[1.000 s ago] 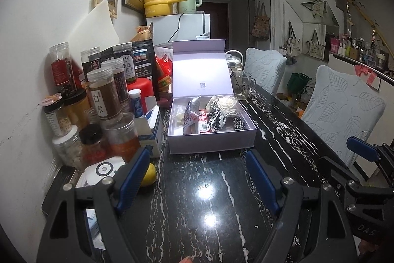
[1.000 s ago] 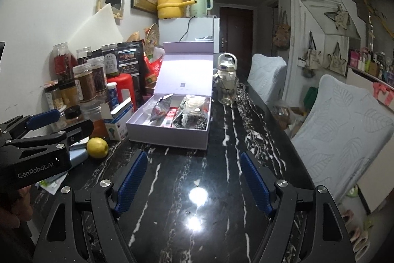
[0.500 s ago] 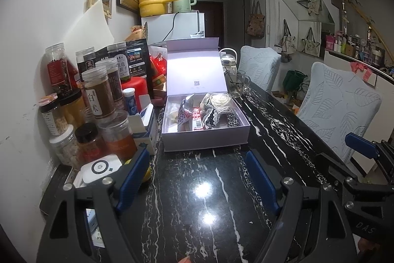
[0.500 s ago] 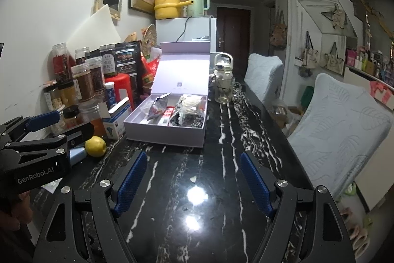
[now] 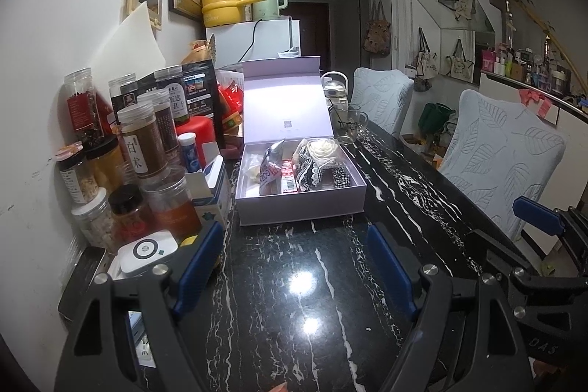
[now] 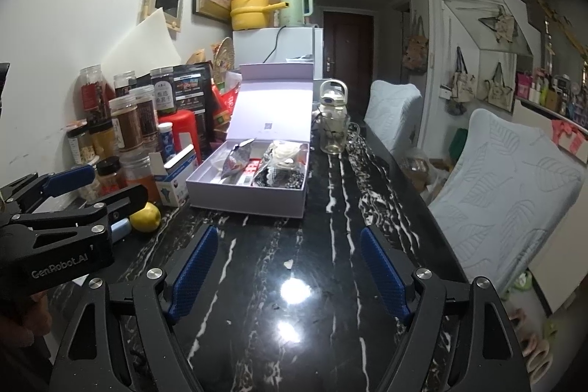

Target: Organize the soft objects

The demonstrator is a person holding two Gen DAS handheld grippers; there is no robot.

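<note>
Soft objects sit packed inside an open lilac gift box (image 5: 301,201) on the black marble-veined table (image 5: 294,300), toward its left edge, just beside the crowd of jars. The box lid stands upright behind the tray. Inside lie a crinkled silver snack pouch (image 5: 270,168), a flat red packet (image 5: 288,177), and a clear bag of black-and-white patterned fabric pieces (image 5: 319,168) with a cream rosette on top.

All of these look light and yielding. The pouch is likely slippery foil that would crumple under a pinch, so its sealed top edge seems the best place to take hold. The fabric bundle should squash easily; gripping a bunched fold near its middle, through the plastic, would probably hold better than the loose film at a corner. Nothing appears fragile, though the glass mug (image 5: 349,127) just behind the box could be knocked.

The left hand-held gripper (image 5: 294,267) hovers over bare table short of the box, its blue pads spread wide with nothing between them. The right hand-held gripper (image 6: 286,263) is likewise spread and empty, well apart from the box.

Readable writing: "GenRobot.AI" on the left device's body in the right wrist view, "DAS" on the right device, and "白术" on a brown-filled jar (image 5: 137,146). The pouch print is too small to read.
</note>
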